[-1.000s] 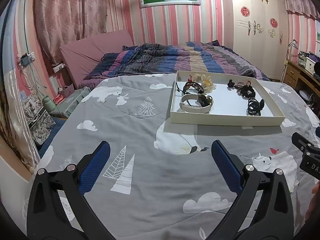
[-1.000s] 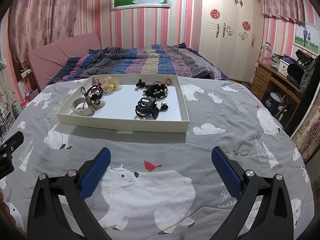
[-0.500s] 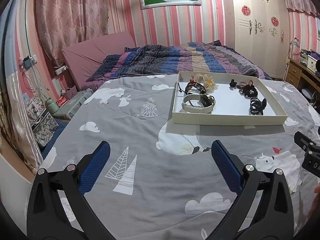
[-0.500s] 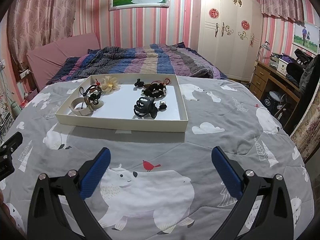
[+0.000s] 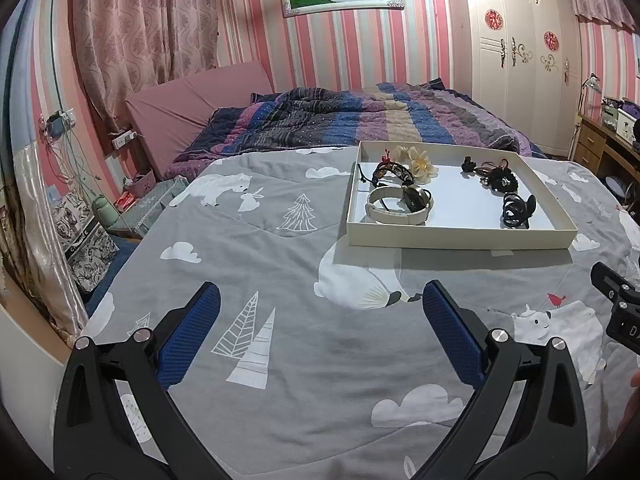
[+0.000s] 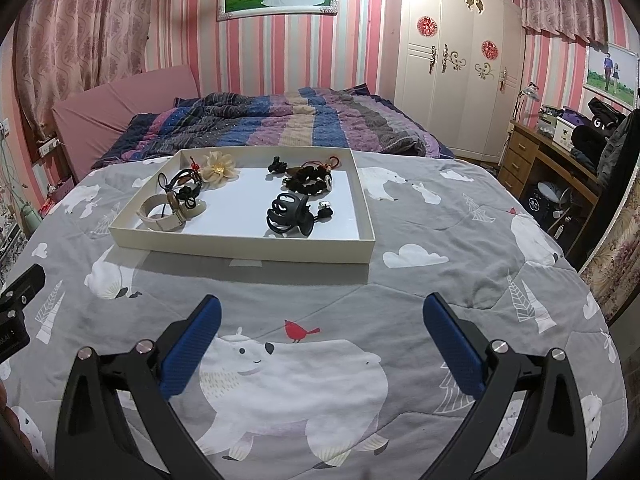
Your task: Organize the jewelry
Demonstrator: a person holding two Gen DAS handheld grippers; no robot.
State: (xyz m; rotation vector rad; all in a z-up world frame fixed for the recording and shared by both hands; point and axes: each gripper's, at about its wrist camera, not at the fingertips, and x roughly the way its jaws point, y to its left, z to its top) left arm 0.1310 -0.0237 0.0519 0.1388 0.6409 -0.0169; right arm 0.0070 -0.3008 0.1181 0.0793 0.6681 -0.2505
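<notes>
Left view: the left gripper [image 5: 316, 300] hangs over the grey quilt [image 5: 280, 264], fingers spread wide and empty. The tray [image 5: 460, 236] of jewelry lies ahead to the right.

Right view: the right gripper [image 6: 320, 312] is likewise spread and empty; the tray [image 6: 240, 246] sits ahead, a black claw clip [image 6: 289, 214] inside.
</notes>
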